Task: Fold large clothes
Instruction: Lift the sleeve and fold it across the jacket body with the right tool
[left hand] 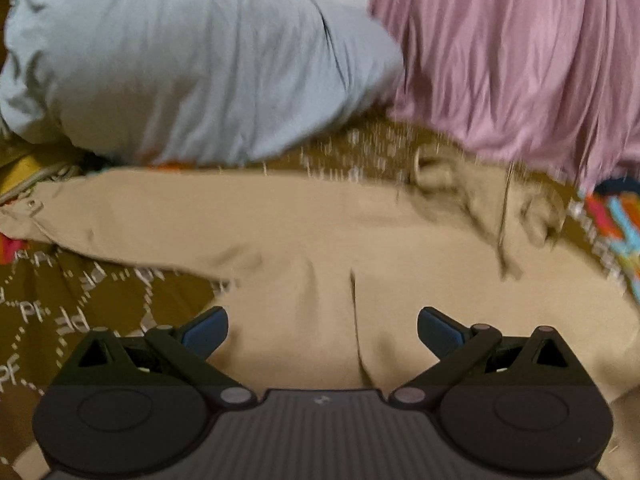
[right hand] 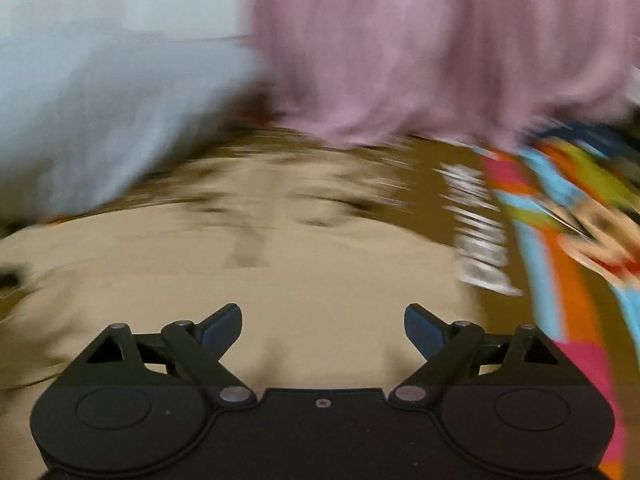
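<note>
Left wrist view: the left hand-held gripper (left hand: pixel 322 326) hangs low over a tan garment (left hand: pixel 320 232), its blue-padded fingers (left hand: pixel 208 330) standing wide apart with nothing between them. The garment, the task's thing, lies spread flat across the middle of the frame on a bed cover (left hand: pixel 80 304) of brown cloth with a white pattern, one sleeve (left hand: pixel 120 220) stretched toward the left edge. That flat spread looks deliberate: a large piece folds cleanly only when it lies smooth and its edges can be found. At right centre the cloth bunches into creases around what may be a collar, though blur makes that uncertain. Two pillows sit behind, a grey pillow (left hand: pixel 180 64) at upper left and a pink pillow (left hand: pixel 520 60) at upper right, both clear of the working area so the garment has room.

From the right wrist, the picture is heavily smeared. The right hand-held gripper (right hand: pixel 322 326) also stands open over the garment (right hand: pixel 260 280), empty, its pads not touching cloth as far as can be told. A bright cartoon print (right hand: pixel 568 220) runs down the right edge, part of the bedding.

Both tools point downward at the near part of the cloth, side by side. The likely step is reaching for a hem or edge with both, so that the fold can be carried over evenly; the fold itself appears not yet begun.
</note>
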Motion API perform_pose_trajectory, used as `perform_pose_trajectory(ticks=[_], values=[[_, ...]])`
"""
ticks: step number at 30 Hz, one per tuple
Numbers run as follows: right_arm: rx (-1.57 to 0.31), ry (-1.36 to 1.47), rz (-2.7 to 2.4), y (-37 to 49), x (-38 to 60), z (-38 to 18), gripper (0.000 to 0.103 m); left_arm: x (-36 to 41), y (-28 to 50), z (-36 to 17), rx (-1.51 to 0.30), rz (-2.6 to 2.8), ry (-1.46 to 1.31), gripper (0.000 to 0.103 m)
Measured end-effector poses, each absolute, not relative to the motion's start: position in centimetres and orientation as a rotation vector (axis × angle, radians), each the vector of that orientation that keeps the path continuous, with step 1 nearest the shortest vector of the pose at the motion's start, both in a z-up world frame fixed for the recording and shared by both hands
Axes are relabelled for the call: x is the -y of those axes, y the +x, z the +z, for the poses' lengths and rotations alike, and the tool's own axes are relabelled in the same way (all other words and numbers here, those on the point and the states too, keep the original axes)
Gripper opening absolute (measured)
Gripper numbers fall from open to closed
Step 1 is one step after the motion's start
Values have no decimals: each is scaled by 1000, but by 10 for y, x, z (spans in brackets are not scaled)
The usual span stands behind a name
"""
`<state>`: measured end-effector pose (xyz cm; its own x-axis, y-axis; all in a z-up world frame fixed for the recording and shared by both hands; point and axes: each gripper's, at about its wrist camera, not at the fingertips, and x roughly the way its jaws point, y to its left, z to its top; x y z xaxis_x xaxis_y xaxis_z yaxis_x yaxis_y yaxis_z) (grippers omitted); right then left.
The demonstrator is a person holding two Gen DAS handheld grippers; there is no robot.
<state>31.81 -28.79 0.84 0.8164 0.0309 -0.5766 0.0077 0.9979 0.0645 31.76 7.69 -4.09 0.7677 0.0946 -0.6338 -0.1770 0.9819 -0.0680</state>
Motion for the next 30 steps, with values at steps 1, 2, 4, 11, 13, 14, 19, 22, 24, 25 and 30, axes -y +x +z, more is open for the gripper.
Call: perform_pose_trajectory(ticks=[1,2,4,11,13,14,19,22,24,25,30], values=[[-637,108,-51,321,307,-1,85,-72,322,-51,-717,162,-98,102],[-668,158,-110,325,326,-11,82,-68,327,-59,-750,176,-69,102],[-745,266,-199,332,357,-34,69,-61,331,-73,-793,205,-10,102],[-770,309,-205,318,363,-70,23,-62,331,-74,-805,252,14,102],[-771,255,-207,313,353,-68,18,-73,329,-64,-801,251,-31,102],[-772,255,-207,310,352,-67,17,-82,327,-56,-781,252,-61,102],[-757,183,-222,305,344,-38,41,-142,311,-20,-637,373,-89,102],[-715,200,-140,286,331,-21,59,-198,306,-11,-619,476,-139,102],[-695,220,-80,266,317,-9,69,-244,305,-12,-625,535,-205,102],[-686,233,-33,254,307,-3,75,-263,306,-13,-631,565,-234,102],[-671,226,145,199,266,13,87,-374,310,-19,-623,700,-335,100]])
